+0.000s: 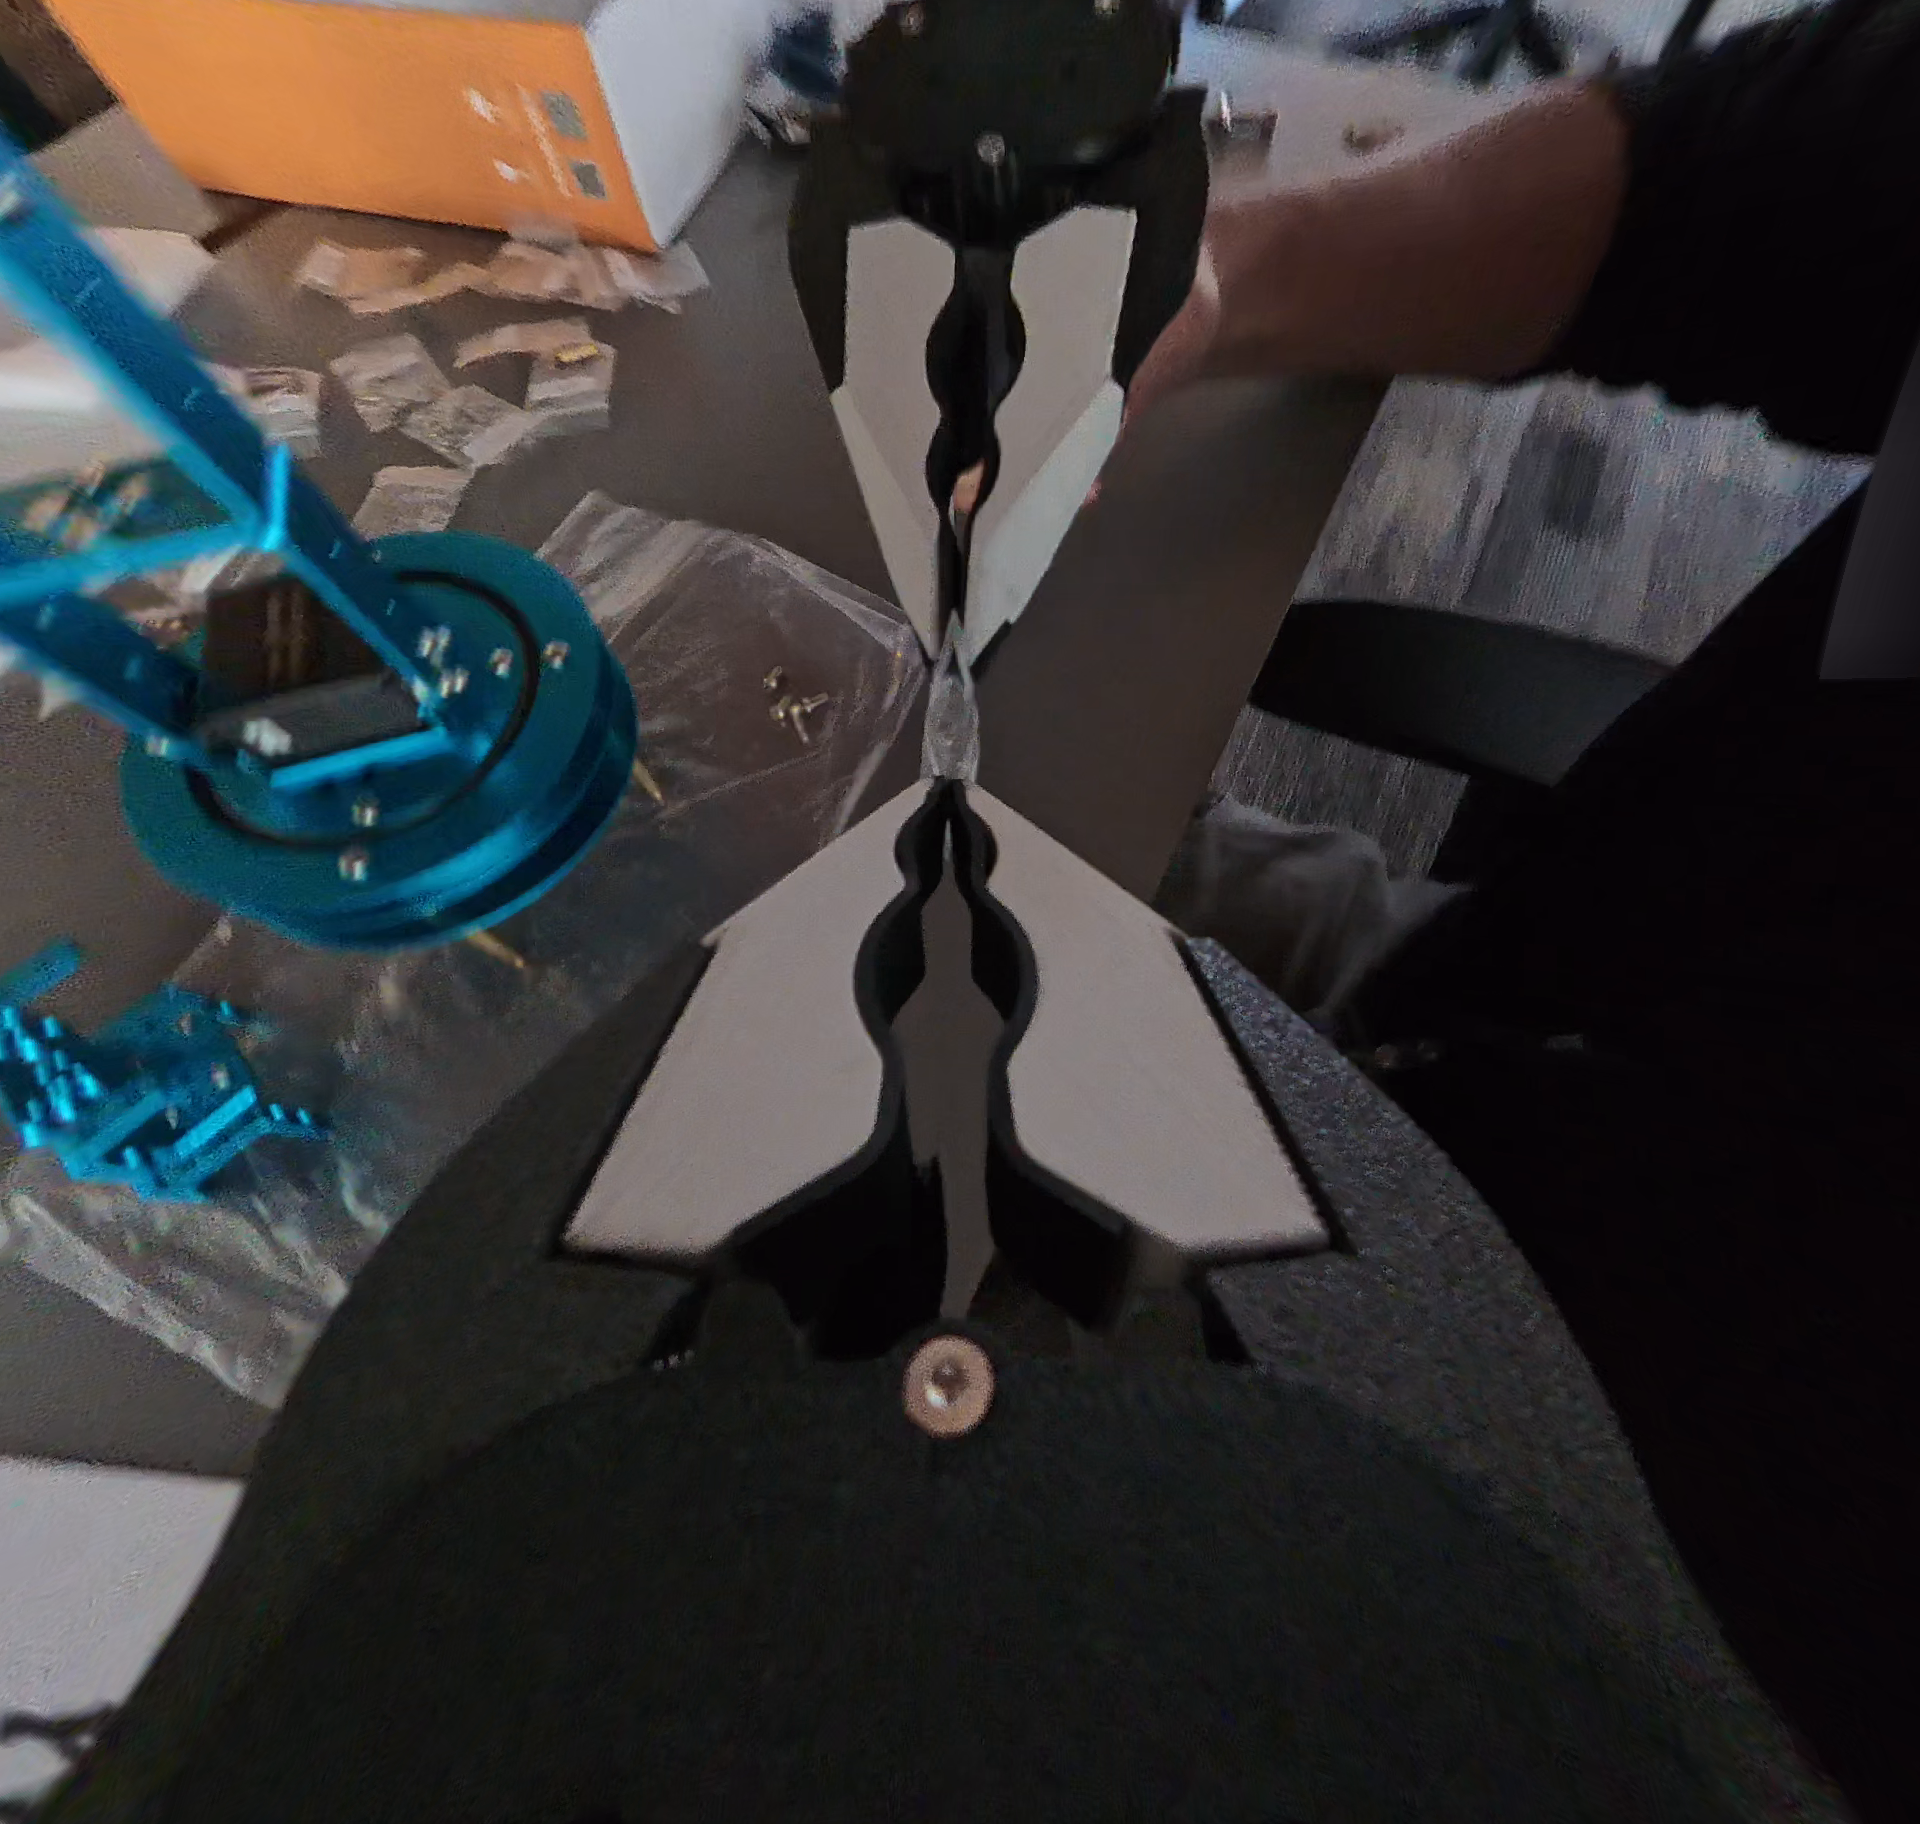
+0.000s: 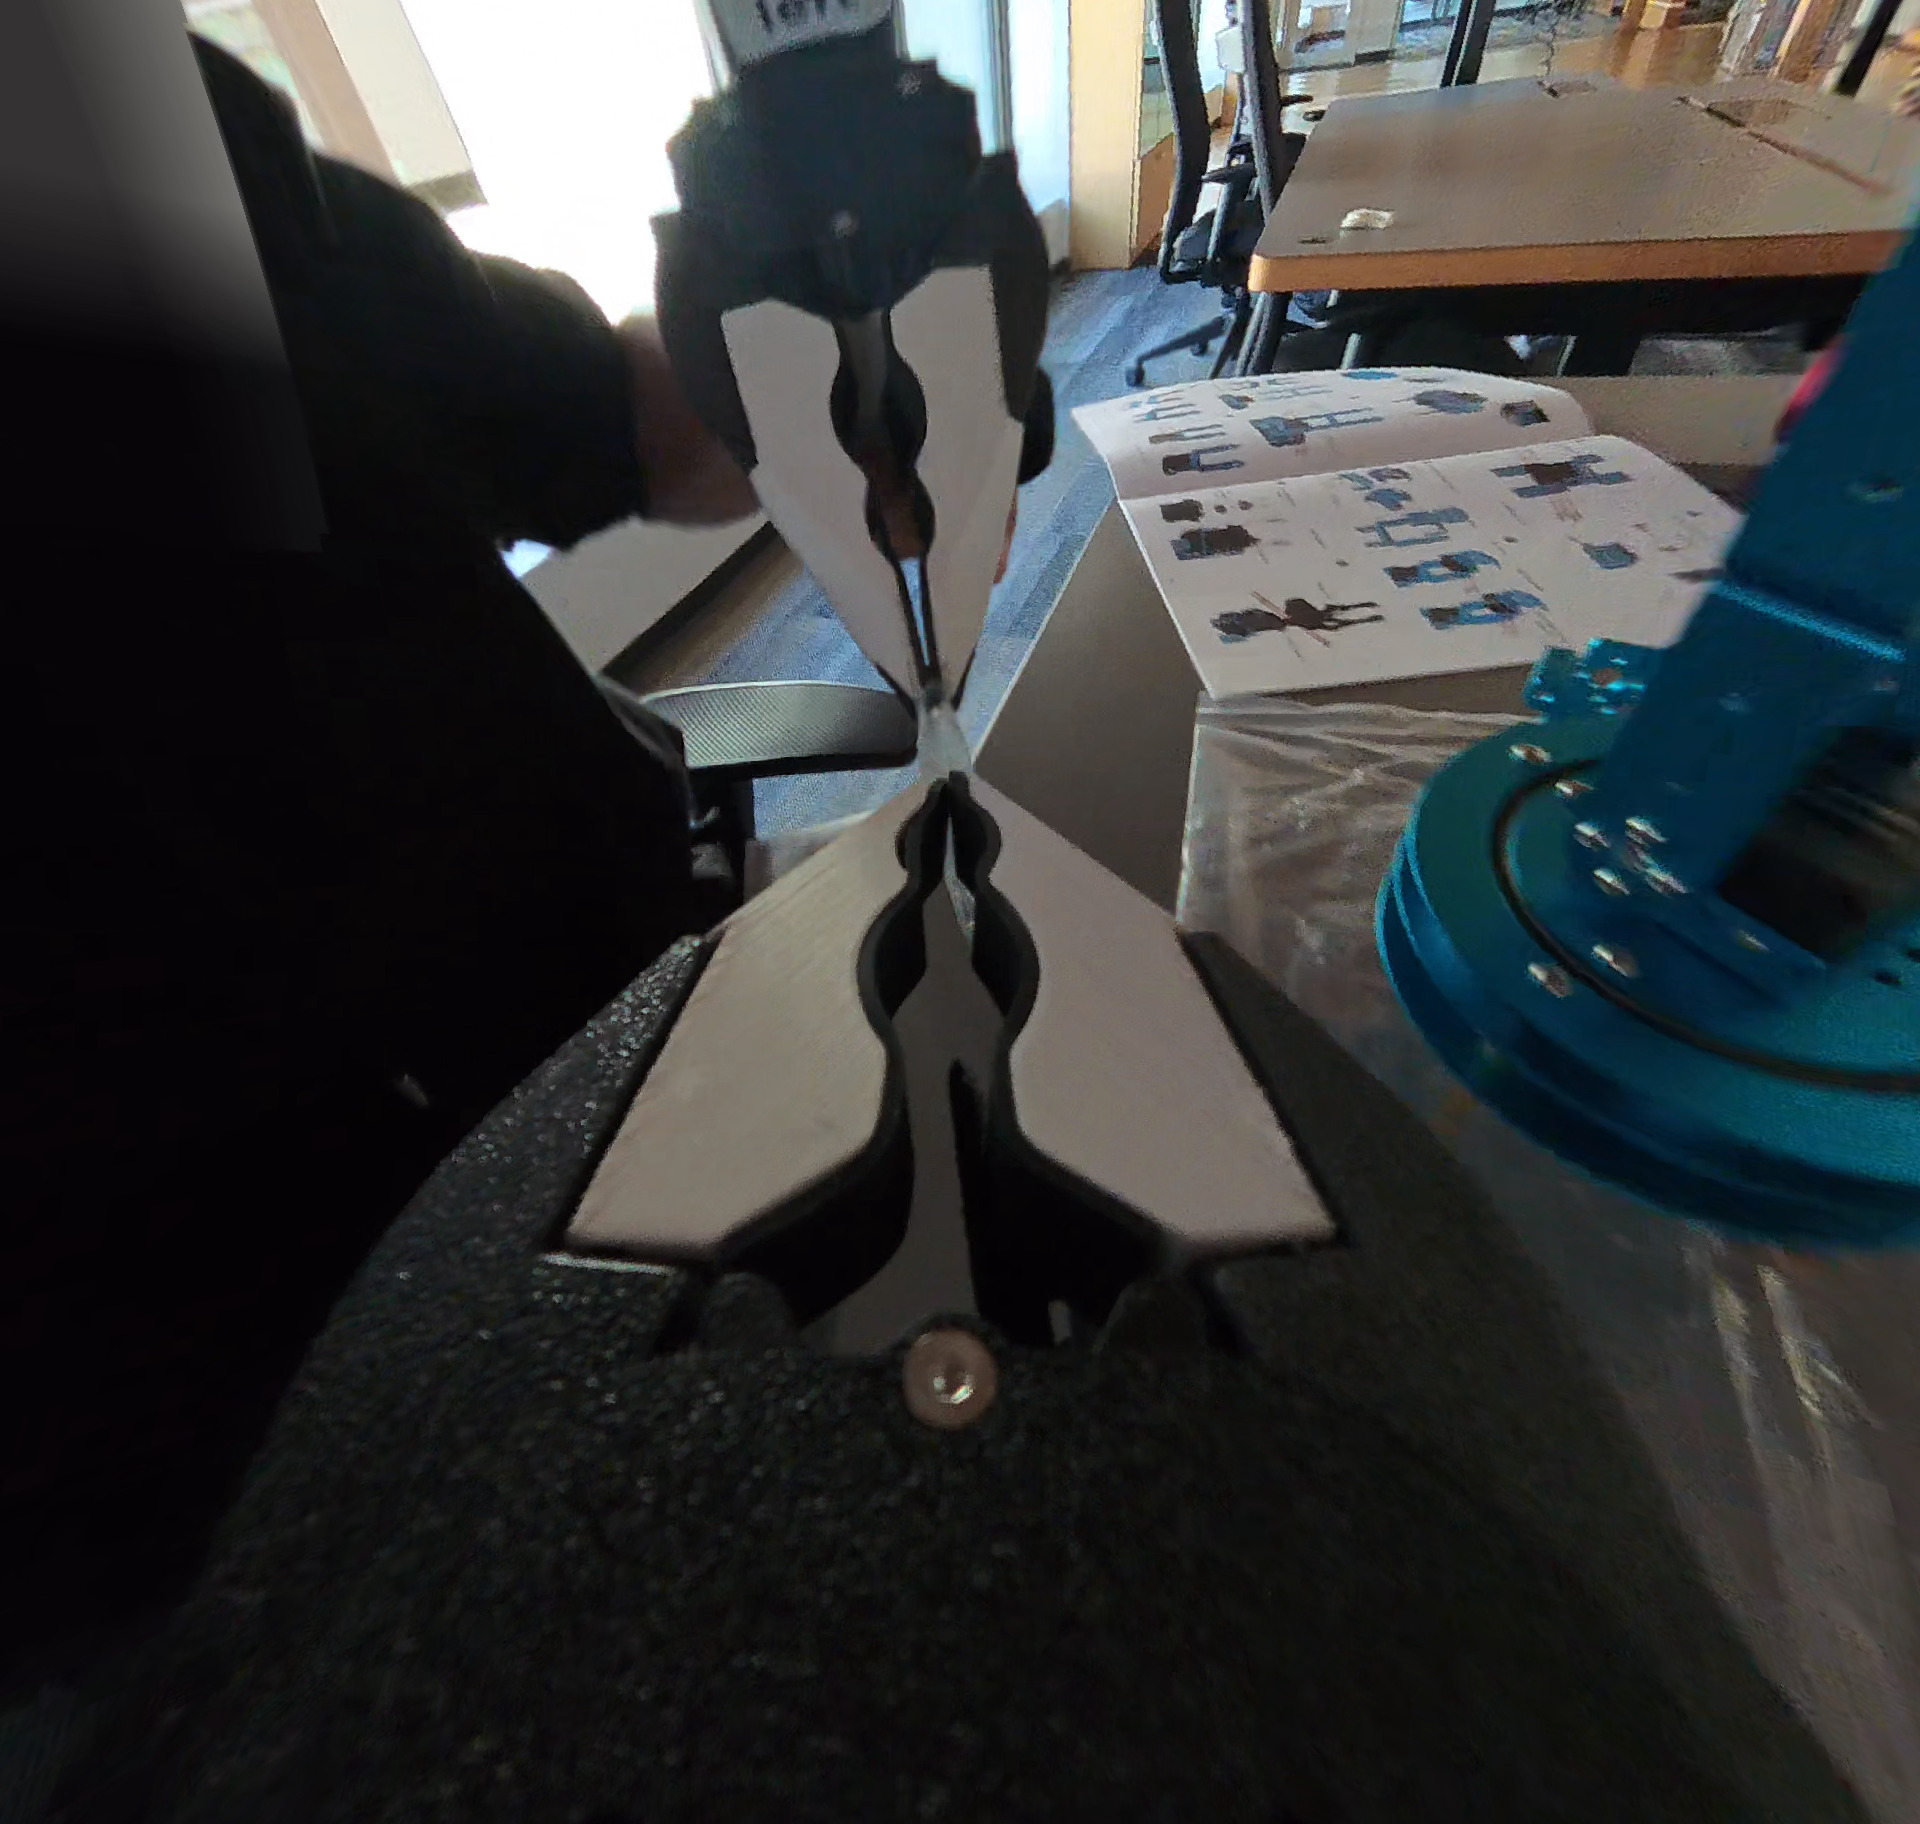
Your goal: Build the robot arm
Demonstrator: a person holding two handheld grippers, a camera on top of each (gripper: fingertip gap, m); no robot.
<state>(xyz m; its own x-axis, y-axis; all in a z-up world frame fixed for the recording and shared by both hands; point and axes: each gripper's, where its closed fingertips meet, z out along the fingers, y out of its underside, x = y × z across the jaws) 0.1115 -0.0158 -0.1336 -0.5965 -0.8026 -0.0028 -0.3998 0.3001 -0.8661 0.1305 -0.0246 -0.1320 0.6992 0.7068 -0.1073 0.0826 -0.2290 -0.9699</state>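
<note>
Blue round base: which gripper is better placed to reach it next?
Right, marginally: the blue round base sits close beside the right gripper. Both it and the left gripper are shut on one small clear packet, so either must release first.

Probably office: desks [image 2: 1558, 205], swivel chairs [image 2: 1195, 164]

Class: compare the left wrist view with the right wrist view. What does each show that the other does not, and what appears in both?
Left wrist view only: an orange and white cardboard box and loose small screws.

Right wrist view only: an open illustrated instruction booklet and black office chairs.

Both: the left gripper and right gripper shut tip to tip on a small clear plastic bag, beside the round blue metal turntable base.
</note>
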